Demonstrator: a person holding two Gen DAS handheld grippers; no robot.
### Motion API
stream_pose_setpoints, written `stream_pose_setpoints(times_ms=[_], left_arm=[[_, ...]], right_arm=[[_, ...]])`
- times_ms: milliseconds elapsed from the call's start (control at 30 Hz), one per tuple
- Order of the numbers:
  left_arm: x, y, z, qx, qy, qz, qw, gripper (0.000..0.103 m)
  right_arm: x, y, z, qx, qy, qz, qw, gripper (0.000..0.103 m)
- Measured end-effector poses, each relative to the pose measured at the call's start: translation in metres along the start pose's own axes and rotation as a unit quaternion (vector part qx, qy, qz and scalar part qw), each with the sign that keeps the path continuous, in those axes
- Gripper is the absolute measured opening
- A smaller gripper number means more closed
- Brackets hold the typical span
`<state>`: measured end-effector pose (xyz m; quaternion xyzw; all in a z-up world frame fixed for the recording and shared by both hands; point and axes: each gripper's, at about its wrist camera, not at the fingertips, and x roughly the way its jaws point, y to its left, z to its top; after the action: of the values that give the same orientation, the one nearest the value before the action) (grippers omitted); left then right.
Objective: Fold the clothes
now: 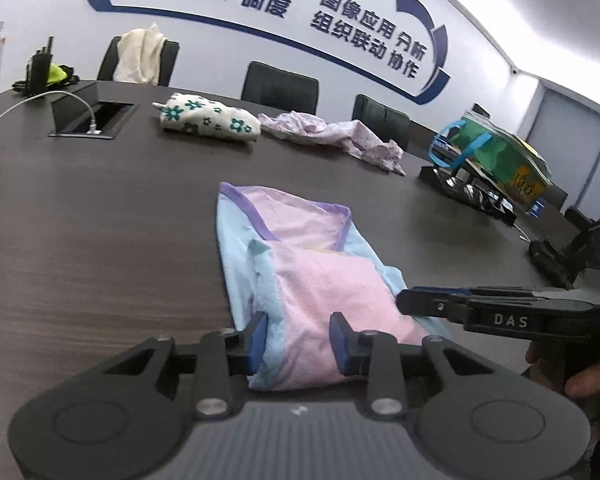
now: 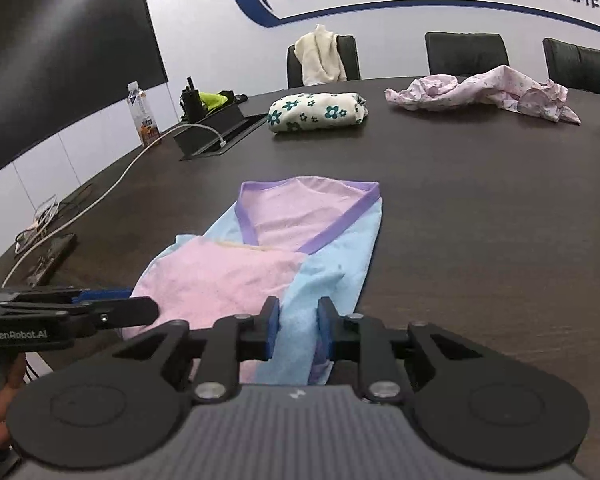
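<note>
Pink-and-blue garment (image 1: 296, 276) lies partly folded on the table (image 1: 100, 220), its near hem between both tools. We hold the left gripper (image 1: 299, 340) and right gripper (image 2: 299, 326) parted, gripping nothing. Uneven closing could drag the fold askew.

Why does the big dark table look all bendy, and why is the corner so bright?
Left wrist view: the fisheye lens curves the table and the wall lettering; the ceiling at the top right glares white. Right wrist view: the same bending bows the black screen, and the light is even, with soft shadows.
</note>
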<state>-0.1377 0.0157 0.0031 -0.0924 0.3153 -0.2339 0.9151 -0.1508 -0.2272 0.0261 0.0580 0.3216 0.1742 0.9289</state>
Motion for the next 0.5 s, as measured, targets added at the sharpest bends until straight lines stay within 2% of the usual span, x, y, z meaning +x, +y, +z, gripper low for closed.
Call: stream_pose_setpoints(times_ms=[33,100,200,267,333,500], left_arm=[[0.001,0.001,0.0,-0.004,0.003,-0.001,1.0,0.018],[0.003,0.005,0.0,-0.018,0.005,-0.005,0.9998,0.014],[0.0,0.012,0.0,-0.028,0.001,-0.007,0.9996,0.014],[-0.003,0.016,0.0,-0.032,-0.002,-0.006,0.9995,0.018],[-0.006,0.019,0.0,-0.036,-0.006,-0.006,0.9993,0.033],[-0.006,0.023,0.015,-0.032,-0.023,0.011,0.9992,0.035]], right_arm=[[0.001,0.001,-0.001,-0.002,0.002,0.001,1.0,0.021],[0.002,0.002,-0.002,-0.007,0.005,-0.001,1.0,0.021],[0.004,-0.001,-0.002,-0.012,0.01,-0.008,1.0,0.021],[0.003,-0.004,-0.001,-0.007,0.006,-0.011,1.0,0.021],[0.002,-0.005,0.002,-0.008,0.001,-0.018,1.0,0.021],[0.004,-0.007,0.009,-0.01,-0.009,-0.038,0.999,0.021]])
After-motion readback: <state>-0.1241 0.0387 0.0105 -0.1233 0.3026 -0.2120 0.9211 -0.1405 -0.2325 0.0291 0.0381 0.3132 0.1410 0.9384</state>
